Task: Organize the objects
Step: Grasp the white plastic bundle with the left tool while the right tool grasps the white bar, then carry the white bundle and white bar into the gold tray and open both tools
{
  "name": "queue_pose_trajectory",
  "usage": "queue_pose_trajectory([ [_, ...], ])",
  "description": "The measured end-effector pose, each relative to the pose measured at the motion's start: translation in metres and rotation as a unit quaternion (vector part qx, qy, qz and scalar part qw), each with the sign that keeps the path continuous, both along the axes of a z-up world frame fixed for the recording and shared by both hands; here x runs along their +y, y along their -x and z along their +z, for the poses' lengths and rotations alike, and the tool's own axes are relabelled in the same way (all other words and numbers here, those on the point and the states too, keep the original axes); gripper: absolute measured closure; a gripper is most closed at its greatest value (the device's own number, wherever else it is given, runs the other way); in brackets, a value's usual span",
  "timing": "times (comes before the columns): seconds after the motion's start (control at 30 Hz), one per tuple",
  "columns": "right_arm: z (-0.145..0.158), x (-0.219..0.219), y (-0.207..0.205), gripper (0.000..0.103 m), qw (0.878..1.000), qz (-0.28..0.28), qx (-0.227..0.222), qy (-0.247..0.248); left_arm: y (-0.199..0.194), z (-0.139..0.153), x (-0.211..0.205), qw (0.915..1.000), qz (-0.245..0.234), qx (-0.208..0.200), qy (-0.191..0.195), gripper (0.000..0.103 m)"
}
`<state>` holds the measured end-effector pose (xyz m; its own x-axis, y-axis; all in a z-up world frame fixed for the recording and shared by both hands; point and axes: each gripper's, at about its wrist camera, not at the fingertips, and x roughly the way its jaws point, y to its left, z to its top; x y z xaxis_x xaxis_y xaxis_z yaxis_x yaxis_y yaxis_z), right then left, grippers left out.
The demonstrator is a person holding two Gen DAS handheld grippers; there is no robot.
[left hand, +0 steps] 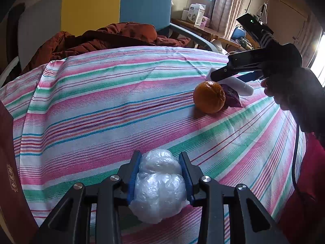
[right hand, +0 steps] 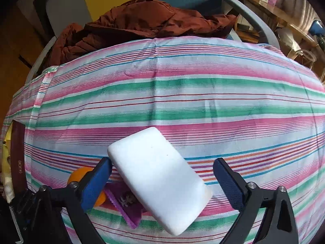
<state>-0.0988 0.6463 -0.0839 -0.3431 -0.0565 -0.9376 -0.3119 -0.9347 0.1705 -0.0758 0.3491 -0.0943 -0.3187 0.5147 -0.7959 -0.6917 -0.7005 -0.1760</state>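
Left gripper (left hand: 160, 174) clamped on clear crinkled plastic bundle (left hand: 160, 185); right gripper (right hand: 162, 180) wide open around white rectangular foam block (right hand: 160, 178), no grip.

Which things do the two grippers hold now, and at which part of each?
The left gripper clamps the plastic-wrapped bundle at its two sides. The right gripper stands open around the white block; nothing is gripped.

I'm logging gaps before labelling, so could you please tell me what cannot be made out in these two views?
- Purple packet: print blurred; white block and orange cover part of it in both views.
- Contents of plastic-wrapped bundle: hidden by crinkled film, left view.
- Right gripper: whether it touches the block, unclear.
- Shelf boxes: text too small.
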Motion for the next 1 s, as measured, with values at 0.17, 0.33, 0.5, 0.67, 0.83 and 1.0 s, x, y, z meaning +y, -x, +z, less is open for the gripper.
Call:
queue_pose_trajectory([
  [0.17,-0.003,-0.009,-0.023,0.045,1.000,-0.008,0.003,0.016,-0.002,0.000,-0.001,1.0000,0.000,0.003,-0.003,0.065],
  [0.33,0.015,-0.031,-0.058,0.046,1.000,-0.018,0.015,0.014,-0.006,0.001,-0.005,1.0000,-0.002,0.002,-0.002,0.066],
  [0.5,0.038,-0.052,-0.092,0.048,0.999,-0.036,0.041,0.002,-0.018,0.003,-0.012,1.0000,-0.003,0.002,0.007,0.066],
  [0.67,0.067,-0.074,-0.115,0.049,0.994,-0.058,0.094,-0.001,-0.031,0.004,-0.023,1.0000,-0.005,-0.001,0.008,0.066],
  [0.83,0.061,-0.116,-0.127,0.049,0.991,-0.049,0.116,0.036,-0.040,0.008,-0.034,0.9999,-0.006,-0.015,0.002,0.066],
  [1.0,0.036,-0.146,-0.127,0.049,0.994,-0.034,0.098,0.037,-0.054,0.015,-0.047,0.9997,-0.011,-0.019,-0.005,0.067],
])
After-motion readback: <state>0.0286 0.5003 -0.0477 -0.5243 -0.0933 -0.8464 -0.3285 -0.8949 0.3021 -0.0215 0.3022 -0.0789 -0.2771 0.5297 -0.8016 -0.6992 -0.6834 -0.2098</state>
